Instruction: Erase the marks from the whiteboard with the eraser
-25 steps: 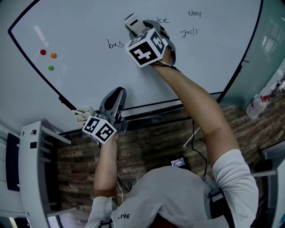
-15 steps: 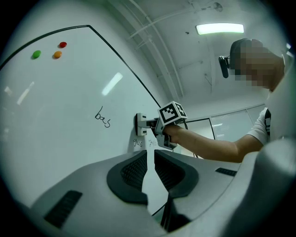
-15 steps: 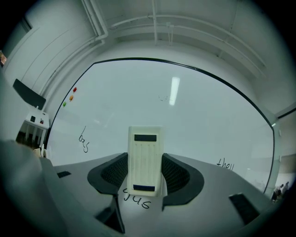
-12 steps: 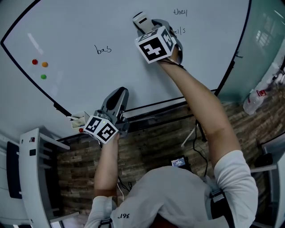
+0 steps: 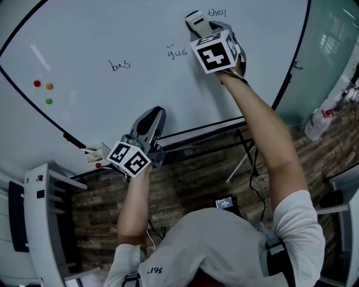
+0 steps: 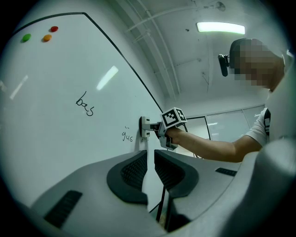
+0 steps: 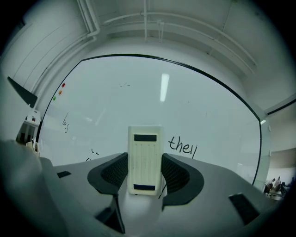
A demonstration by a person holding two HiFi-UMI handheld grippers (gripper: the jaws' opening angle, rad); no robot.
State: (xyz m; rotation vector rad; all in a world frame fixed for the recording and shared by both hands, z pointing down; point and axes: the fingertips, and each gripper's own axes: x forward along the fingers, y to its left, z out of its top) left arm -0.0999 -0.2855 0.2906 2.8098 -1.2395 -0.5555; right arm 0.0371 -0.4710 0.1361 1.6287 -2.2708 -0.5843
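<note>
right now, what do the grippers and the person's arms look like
Left gripper and right gripper: grey moulded shells, dark ribbed pads, each with a white cube of black square markers. The person wears a white short-sleeved shirt.

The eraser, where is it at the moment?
The eraser is at the head view's upper right, clamped in the right gripper and held against the whiteboard, just left of the word "they".
</note>
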